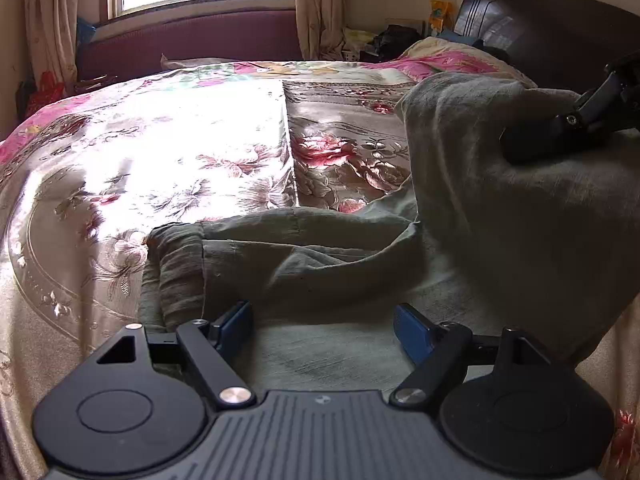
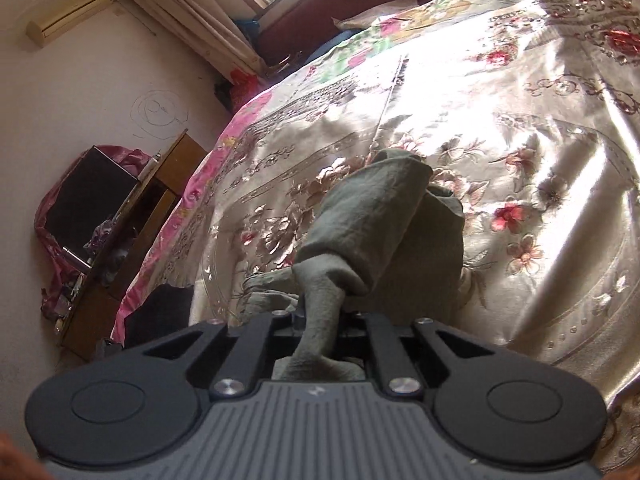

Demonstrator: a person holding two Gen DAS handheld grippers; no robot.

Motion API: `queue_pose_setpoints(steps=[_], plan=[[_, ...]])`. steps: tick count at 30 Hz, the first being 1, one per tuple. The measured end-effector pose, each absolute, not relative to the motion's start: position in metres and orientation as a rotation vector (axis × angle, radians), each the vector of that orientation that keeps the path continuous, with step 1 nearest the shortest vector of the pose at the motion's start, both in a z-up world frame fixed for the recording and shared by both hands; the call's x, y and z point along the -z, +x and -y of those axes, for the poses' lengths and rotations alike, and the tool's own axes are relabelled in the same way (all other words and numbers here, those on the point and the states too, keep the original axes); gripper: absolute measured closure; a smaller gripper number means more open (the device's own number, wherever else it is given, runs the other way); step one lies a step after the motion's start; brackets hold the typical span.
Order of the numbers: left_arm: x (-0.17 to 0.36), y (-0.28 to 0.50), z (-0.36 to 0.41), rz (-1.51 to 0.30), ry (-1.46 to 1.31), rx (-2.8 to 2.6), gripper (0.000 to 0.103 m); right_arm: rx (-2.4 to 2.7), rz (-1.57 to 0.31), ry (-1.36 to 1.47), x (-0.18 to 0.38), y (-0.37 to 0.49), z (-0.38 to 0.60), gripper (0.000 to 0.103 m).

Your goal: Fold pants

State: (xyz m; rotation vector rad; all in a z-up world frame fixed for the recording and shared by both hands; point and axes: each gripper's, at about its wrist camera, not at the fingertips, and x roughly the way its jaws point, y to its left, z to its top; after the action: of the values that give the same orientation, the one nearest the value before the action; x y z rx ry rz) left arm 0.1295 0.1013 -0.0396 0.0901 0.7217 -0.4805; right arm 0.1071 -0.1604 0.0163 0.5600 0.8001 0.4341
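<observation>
Left gripper (image 1: 323, 326): black linkage arms, silver screws, ribbed grey body, seemingly blue pads (image 1: 236, 320)

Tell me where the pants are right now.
The grey-green pants lie on the floral bedspread just ahead of the open left tool, low in the left wrist view. Their right end is lifted, pinched in the shut right tool.
</observation>
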Motion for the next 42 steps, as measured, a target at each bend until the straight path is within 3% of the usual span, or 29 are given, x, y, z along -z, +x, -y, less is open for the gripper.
queue_pose_setpoints(steps=[14, 19, 30, 42], plan=[[0.036, 0.103, -0.216, -0.683, -0.119, 0.303, 0.012, -0.434, -0.928, 0.33, 0.022, 0.141, 0.013, 0.094], [0.038, 0.097, -0.228, -0.67, -0.122, 0.274, 0.012, -0.428, -0.927, 0.17, 0.028, 0.14, -0.02, 0.084], [0.029, 0.081, -0.241, -0.667, -0.08, 0.222, 0.012, -0.423, -0.901, 0.031, 0.02, 0.13, -0.045, 0.067], [0.024, 0.064, -0.258, -0.684, -0.068, 0.16, 0.012, -0.528, -0.802, 0.051, -0.011, 0.103, -0.045, 0.066]])
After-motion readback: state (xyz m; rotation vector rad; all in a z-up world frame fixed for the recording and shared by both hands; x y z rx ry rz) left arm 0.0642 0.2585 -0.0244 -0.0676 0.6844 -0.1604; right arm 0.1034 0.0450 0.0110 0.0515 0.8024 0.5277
